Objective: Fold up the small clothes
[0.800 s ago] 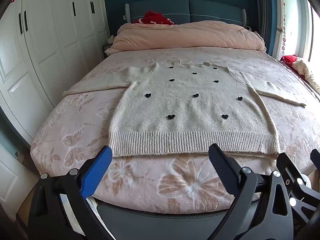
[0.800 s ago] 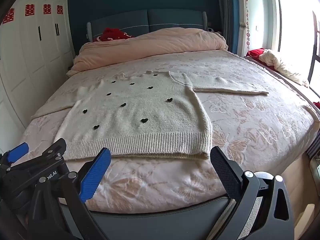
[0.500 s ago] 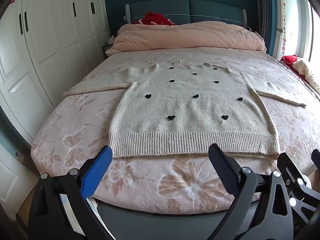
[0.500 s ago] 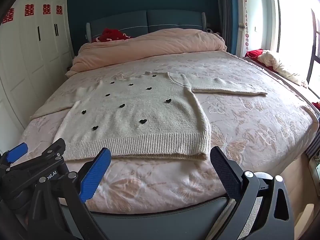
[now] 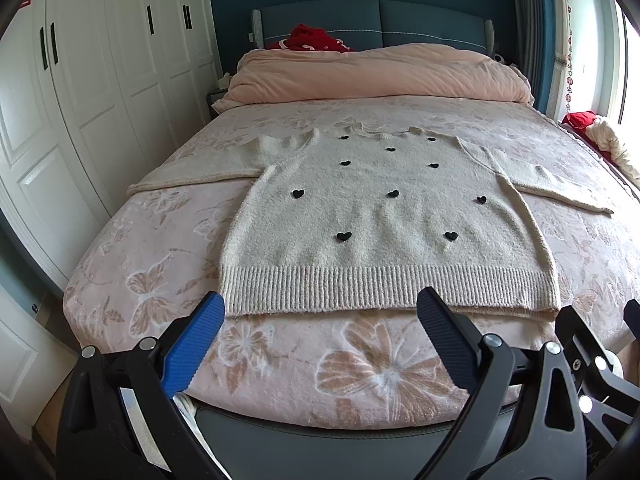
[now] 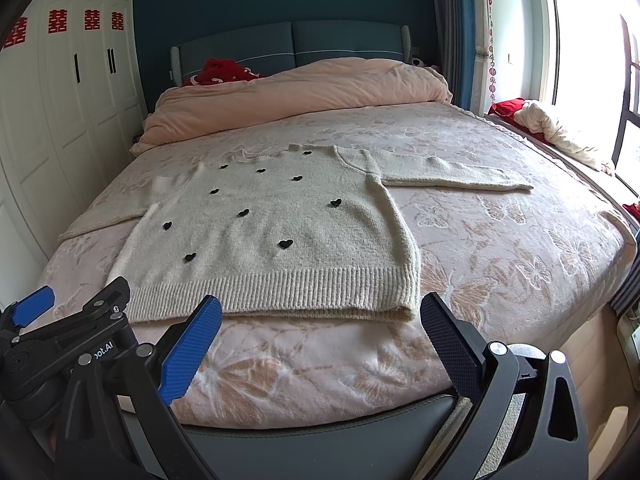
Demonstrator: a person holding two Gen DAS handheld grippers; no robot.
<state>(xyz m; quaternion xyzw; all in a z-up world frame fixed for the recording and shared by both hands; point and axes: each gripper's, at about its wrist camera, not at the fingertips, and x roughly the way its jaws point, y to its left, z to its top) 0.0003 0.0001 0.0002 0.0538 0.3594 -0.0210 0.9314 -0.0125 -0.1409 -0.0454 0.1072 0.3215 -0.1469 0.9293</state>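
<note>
Two grippers hang over the foot of the bed (image 5: 120, 264), and against the views from a moment earlier we find almost nothing changed: the sweater (image 5: 384, 216) lies just as it did, flat and unfolded, so we judge that folding has not begun and the hands are only lining up. We see the left gripper (image 5: 320, 312) with its fingers spread wide and nothing between them; the ribbed hem lies just beyond its fingertips, and the blue finger (image 5: 192, 344) points at the hem's near left corner. We see the right gripper (image 6: 320, 312) equally wide apart and empty, its dark finger (image 6: 448, 344) just outside the hem's right corner. The sweater's long body axis runs straight away from the fingers, hem nearest, neckline farthest, toward the rolled duvet (image 5: 376, 76). Its sleeves stretch crosswise, one out past each gripper's outer finger. Black hearts (image 5: 344, 236) face up, so the front is uppermost. We judge the sleeves will likely need folding inward first.
</note>
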